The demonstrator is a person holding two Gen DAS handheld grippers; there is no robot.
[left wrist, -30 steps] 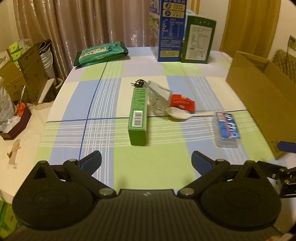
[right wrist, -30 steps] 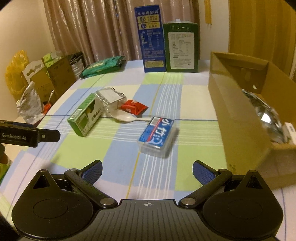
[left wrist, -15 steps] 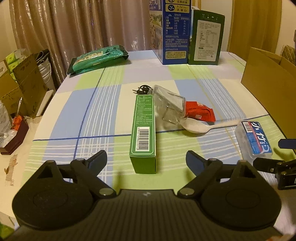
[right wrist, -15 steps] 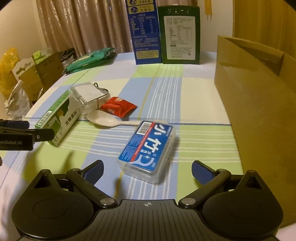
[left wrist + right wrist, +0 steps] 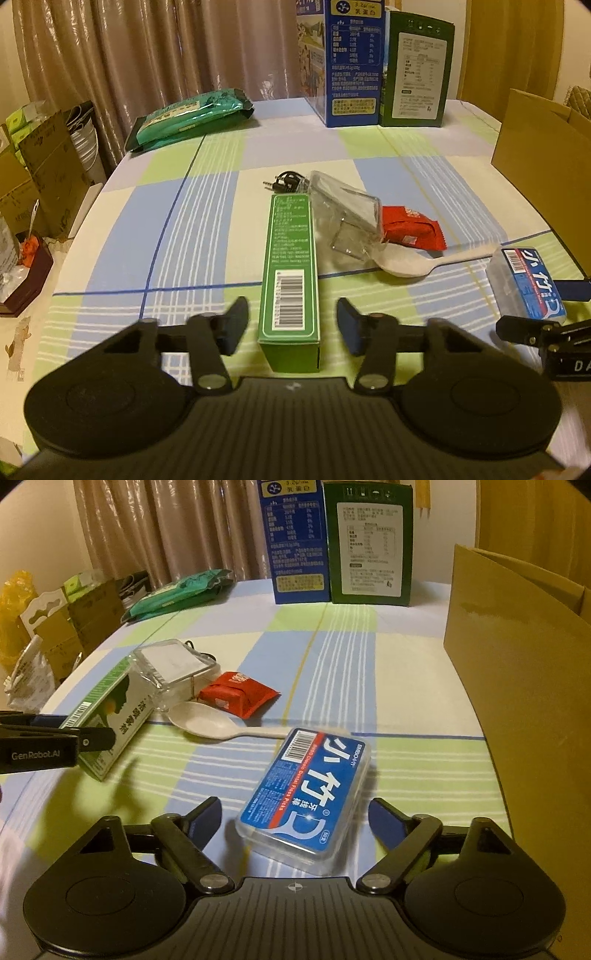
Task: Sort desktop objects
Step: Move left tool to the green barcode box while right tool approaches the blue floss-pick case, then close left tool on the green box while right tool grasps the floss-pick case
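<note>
A long green box (image 5: 291, 271) lies on the checked tablecloth. My left gripper (image 5: 291, 325) is open, its fingers on either side of the box's near end without touching. A blue-labelled clear floss-pick box (image 5: 310, 801) lies between the open fingers of my right gripper (image 5: 295, 823), also untouched. The floss box also shows in the left wrist view (image 5: 526, 282), and the green box in the right wrist view (image 5: 107, 723). Beyond them lie a clear plastic case (image 5: 345, 214), a red packet (image 5: 410, 229), a white spoon (image 5: 417, 264) and a black cable (image 5: 284, 181).
An open cardboard box (image 5: 517, 686) stands along the right side of the table. A tall blue carton (image 5: 341, 62) and a green carton (image 5: 415, 66) stand at the far edge, with a teal packet (image 5: 188, 116) at the far left. Bags and boxes (image 5: 40, 173) stand beyond the left edge.
Both grippers moved forward and down. The left one now straddles the green box's near end and has narrowed. The right one now straddles the floss box.
</note>
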